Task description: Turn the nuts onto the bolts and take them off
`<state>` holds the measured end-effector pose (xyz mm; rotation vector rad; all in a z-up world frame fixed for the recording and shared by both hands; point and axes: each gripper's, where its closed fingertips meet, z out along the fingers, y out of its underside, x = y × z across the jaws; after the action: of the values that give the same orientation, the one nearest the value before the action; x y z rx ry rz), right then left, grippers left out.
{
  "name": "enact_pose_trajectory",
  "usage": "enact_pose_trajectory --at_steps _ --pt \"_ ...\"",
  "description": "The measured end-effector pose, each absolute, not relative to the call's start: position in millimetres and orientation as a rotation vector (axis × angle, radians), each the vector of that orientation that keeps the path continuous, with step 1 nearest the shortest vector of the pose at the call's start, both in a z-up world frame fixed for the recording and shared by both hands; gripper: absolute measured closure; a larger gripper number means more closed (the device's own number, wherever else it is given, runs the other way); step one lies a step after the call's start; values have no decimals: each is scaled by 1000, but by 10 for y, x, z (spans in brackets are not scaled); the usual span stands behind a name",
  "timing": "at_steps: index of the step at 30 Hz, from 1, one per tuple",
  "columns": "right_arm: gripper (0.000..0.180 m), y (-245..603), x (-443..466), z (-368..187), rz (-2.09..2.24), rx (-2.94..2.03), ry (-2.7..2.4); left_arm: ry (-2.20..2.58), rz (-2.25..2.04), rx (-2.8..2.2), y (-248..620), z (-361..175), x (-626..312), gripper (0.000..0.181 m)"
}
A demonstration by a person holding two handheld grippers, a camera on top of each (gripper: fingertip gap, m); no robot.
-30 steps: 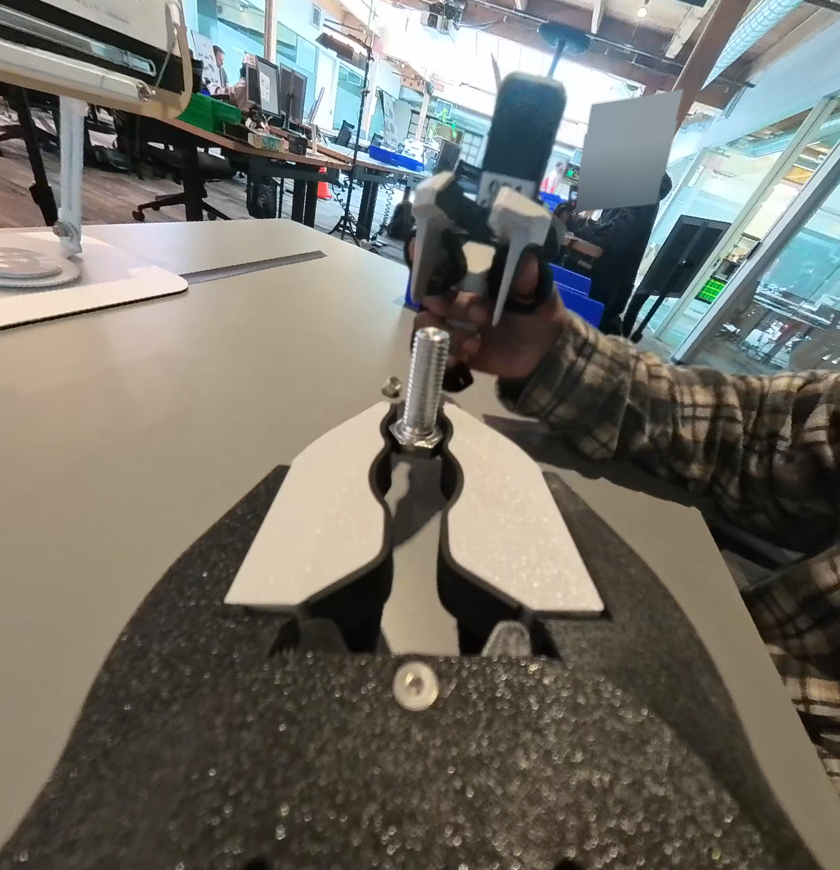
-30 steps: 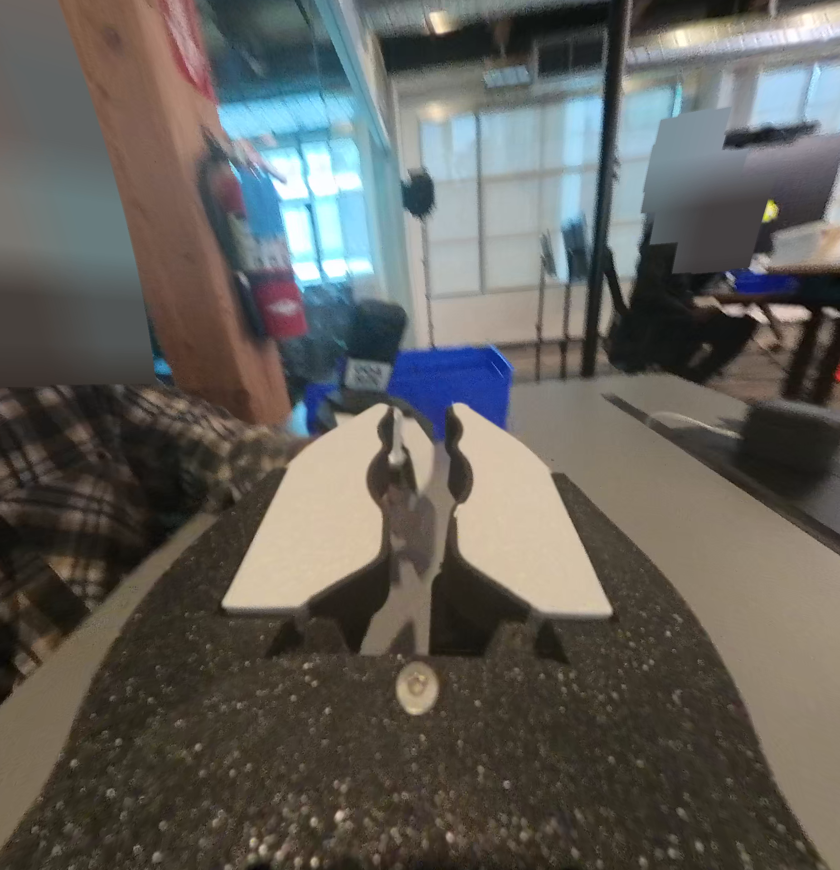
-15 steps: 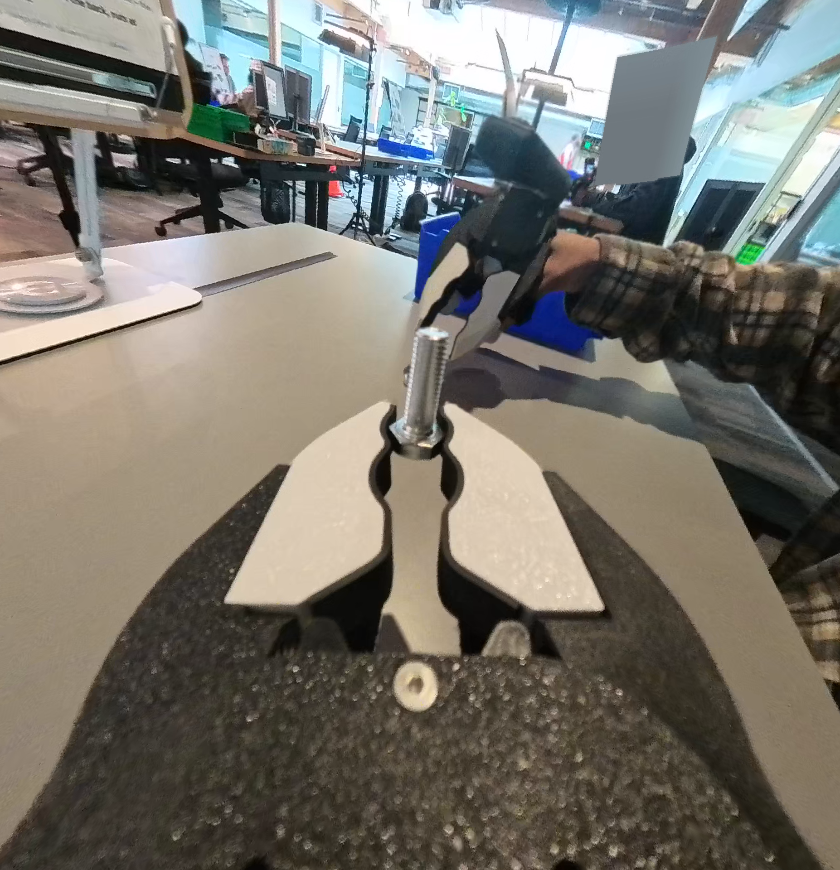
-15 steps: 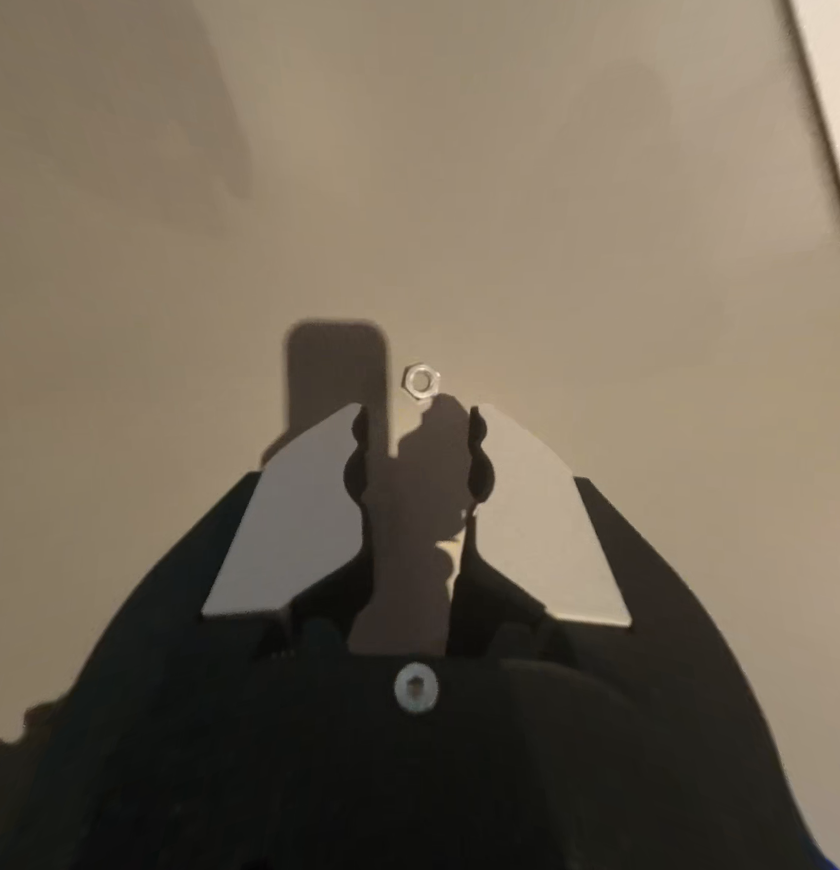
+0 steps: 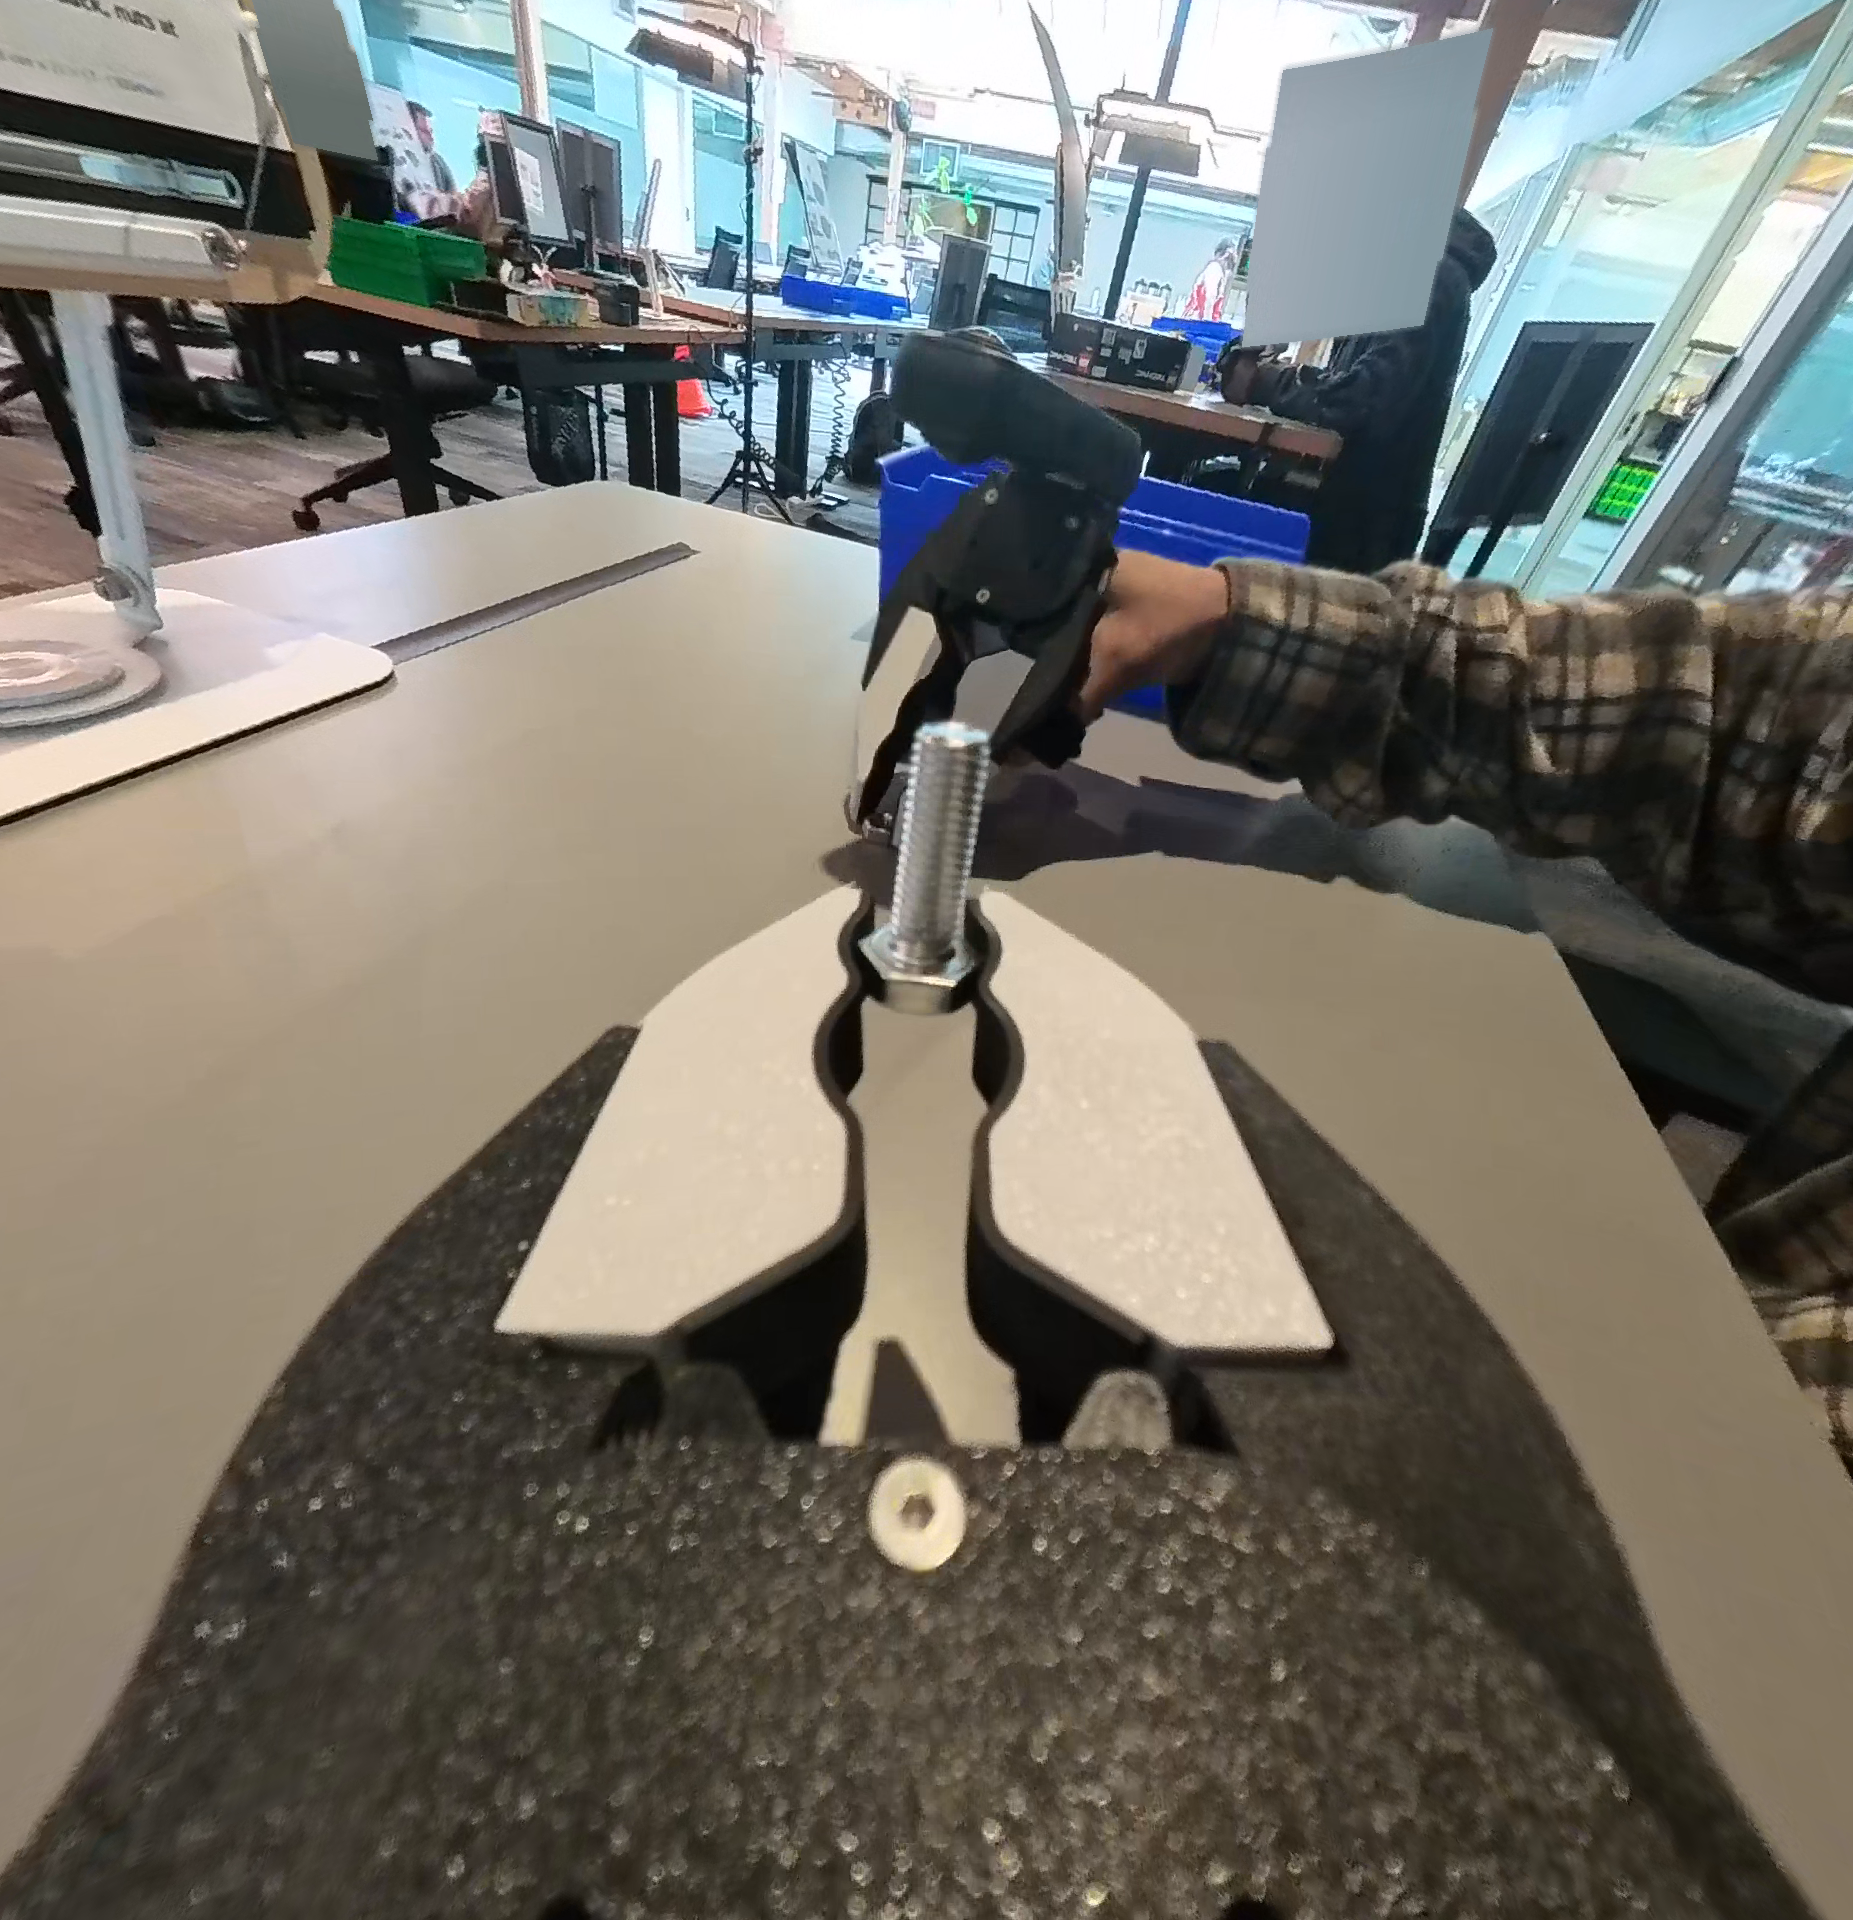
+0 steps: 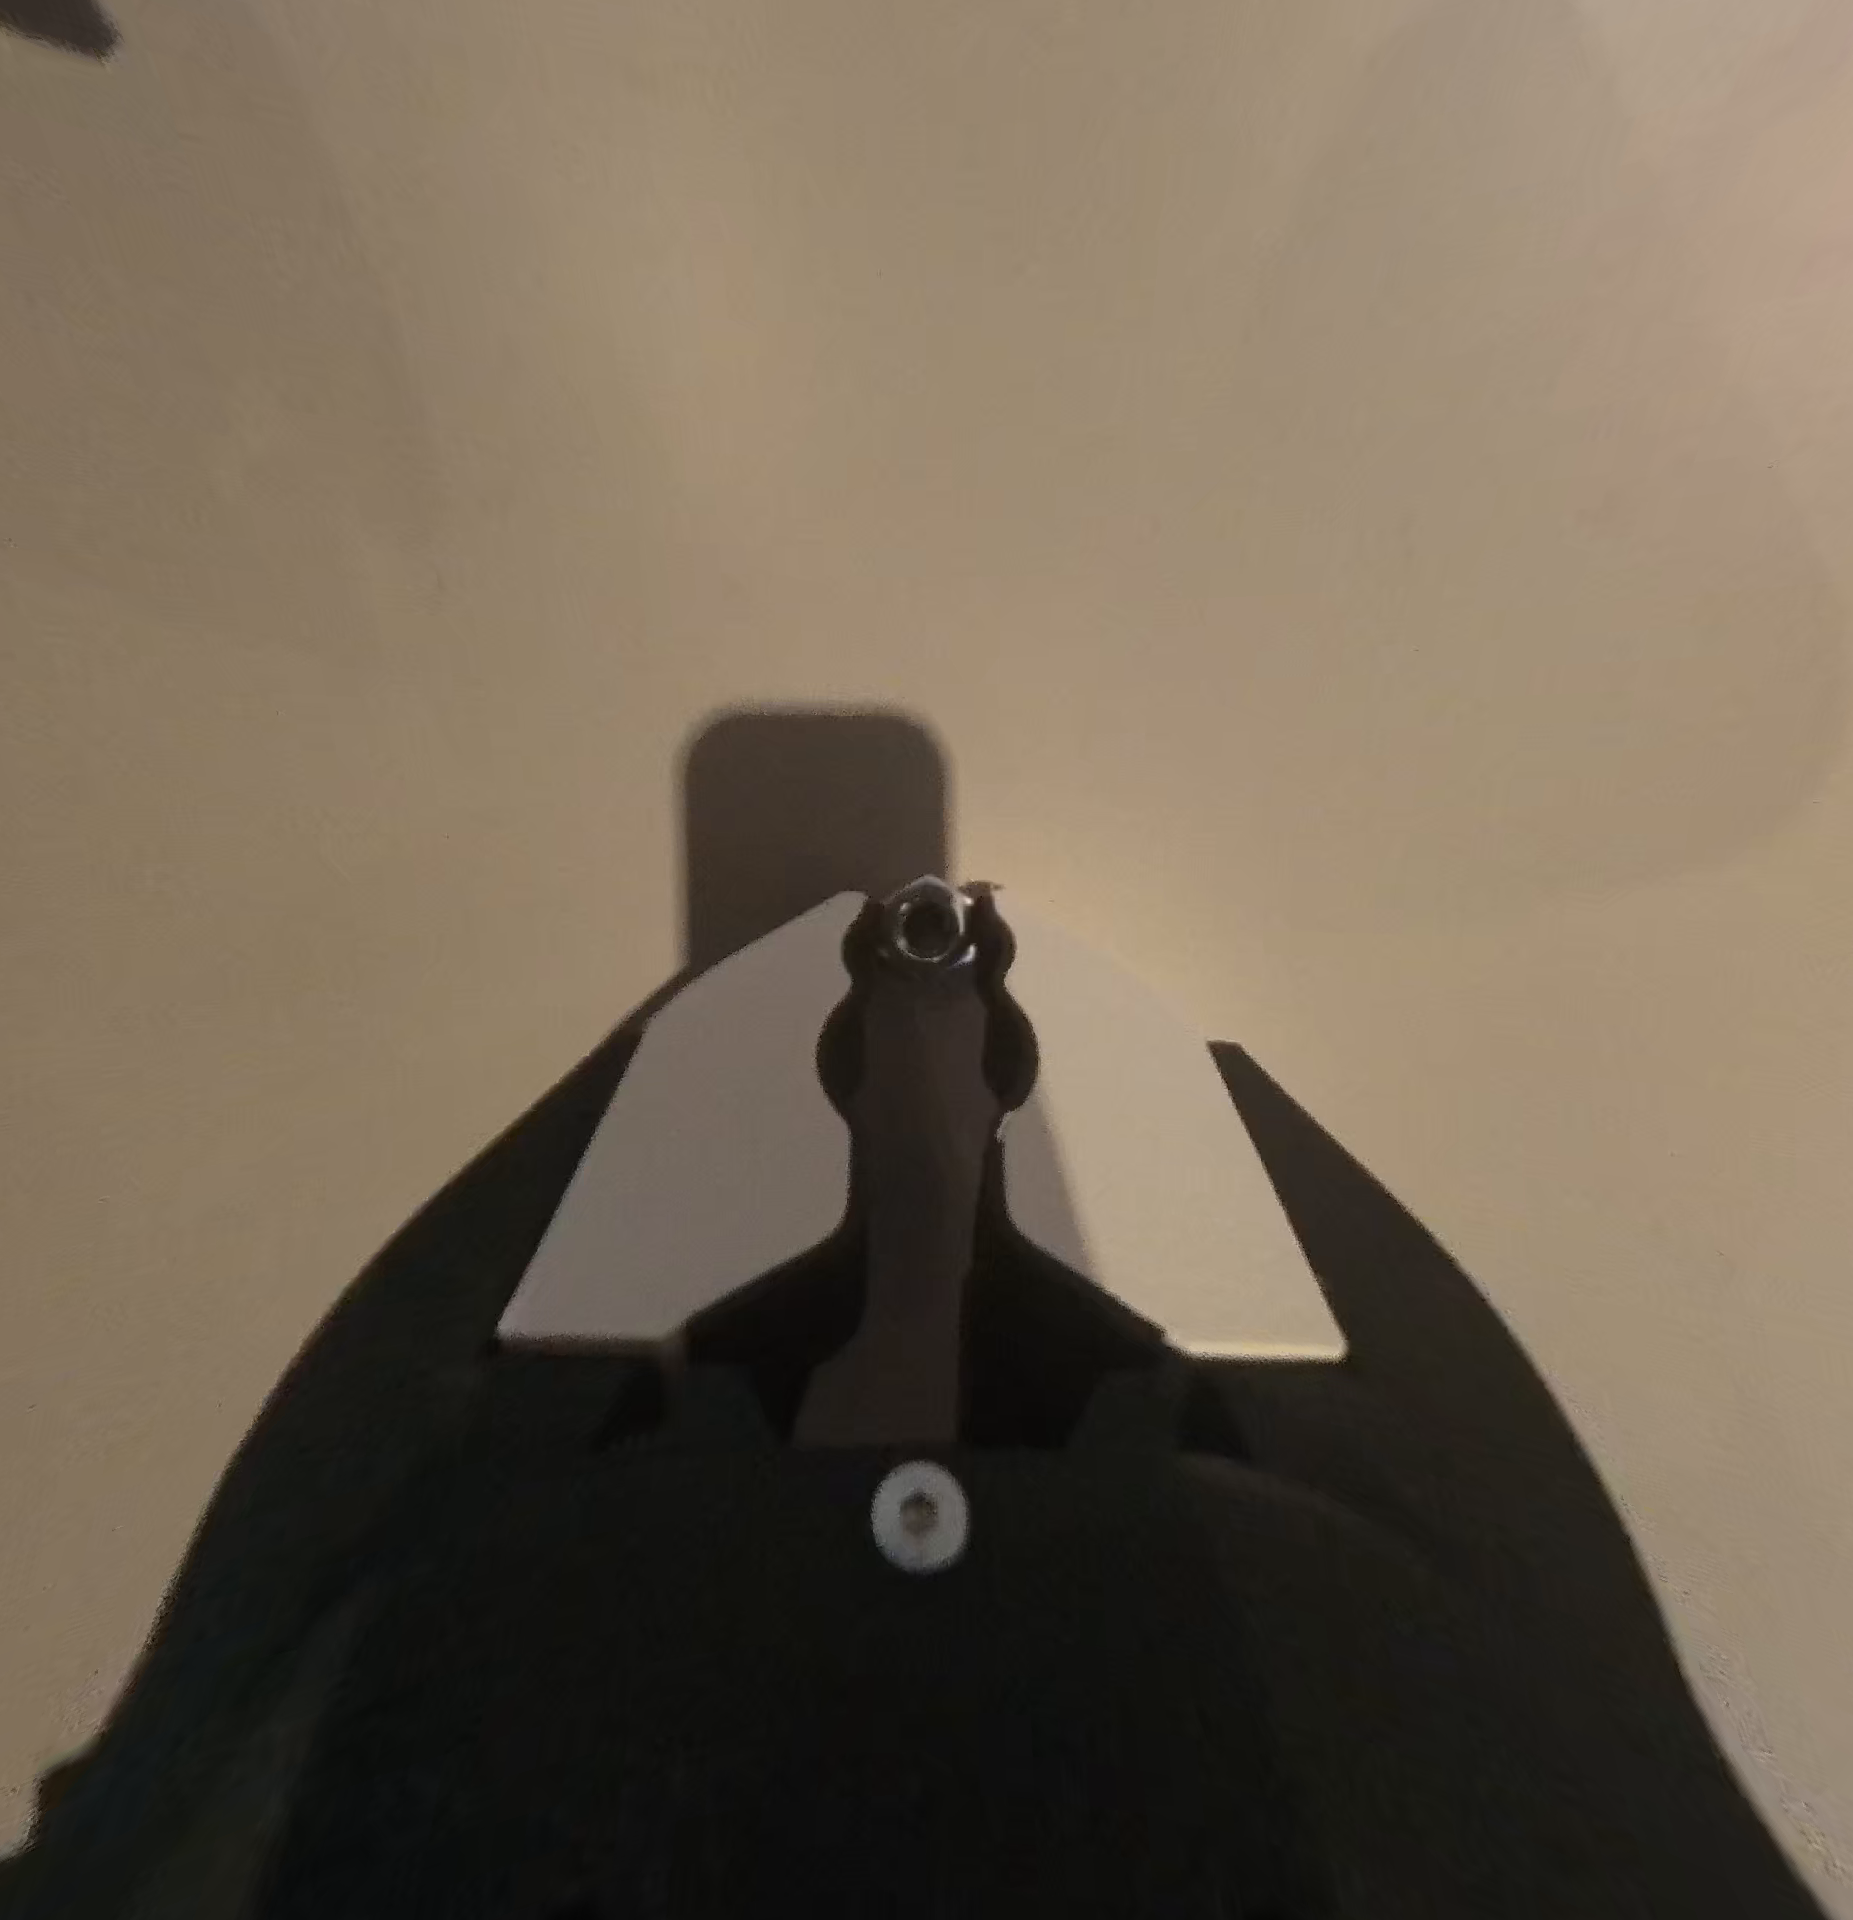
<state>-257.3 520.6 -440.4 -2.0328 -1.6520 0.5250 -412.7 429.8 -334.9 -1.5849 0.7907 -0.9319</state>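
The left hand-held gripper (image 5: 914, 951) clamps the hex head of a silver bolt (image 5: 932, 831), which stands upright, thread up, on the grey surface (image 5: 382, 935). Beyond it, the right hand-held gripper (image 6: 927, 928) points down at the surface near its far edge, its tips closed around a small silver nut (image 6: 924, 932). No writing is readable. Behind are office desks, a blue bin (image 5: 1213, 530) and glass walls.
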Motion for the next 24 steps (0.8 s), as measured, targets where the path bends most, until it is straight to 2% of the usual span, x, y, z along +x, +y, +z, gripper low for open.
enact_pose_trajectory --at_steps 1,6,11,17,24 --pt "163 5205 -2583 -4403 534 -2037 -1619 798 -923 -1581 4294 -3352 -4120 165" --pt "163 5136 -2671 -4346 631 -2051 -1486 798 -937 -1556 4272 -3328 -4079 165" --pt "163 4938 -2976 -3931 785 -1910 -1429 761 -946 -1593 4325 -3370 -4067 165" --pt "163 4576 -3305 -3430 817 -1747 -1562 818 -905 -1592 4287 -3400 -4010 166" --pt "163 4299 -3528 -3167 714 -1681 -1724 908 -856 -1619 4245 -3506 -3950 166"
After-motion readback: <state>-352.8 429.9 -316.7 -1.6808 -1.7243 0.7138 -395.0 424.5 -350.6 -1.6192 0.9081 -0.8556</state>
